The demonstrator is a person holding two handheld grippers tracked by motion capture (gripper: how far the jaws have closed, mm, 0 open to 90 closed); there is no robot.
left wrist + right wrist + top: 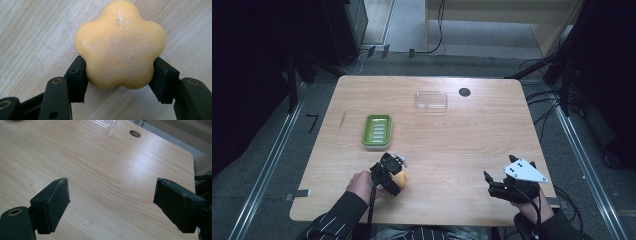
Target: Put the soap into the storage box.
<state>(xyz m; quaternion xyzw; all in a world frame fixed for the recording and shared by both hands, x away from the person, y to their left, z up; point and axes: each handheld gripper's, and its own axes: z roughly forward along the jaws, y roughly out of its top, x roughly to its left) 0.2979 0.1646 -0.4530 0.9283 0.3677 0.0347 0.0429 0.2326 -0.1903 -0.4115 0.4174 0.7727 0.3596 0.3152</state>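
One flower-shaped yellow soap between left gripper jaws.

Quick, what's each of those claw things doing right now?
Left gripper: closed on the yellow flower-shaped soap.
Right gripper: open, holding nothing, above the wooden table.

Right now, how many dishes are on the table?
2. A green soap dish sits left of the middle, just beyond the left hand-held gripper. A clear plastic one lies near the far edge, beside the round hole.
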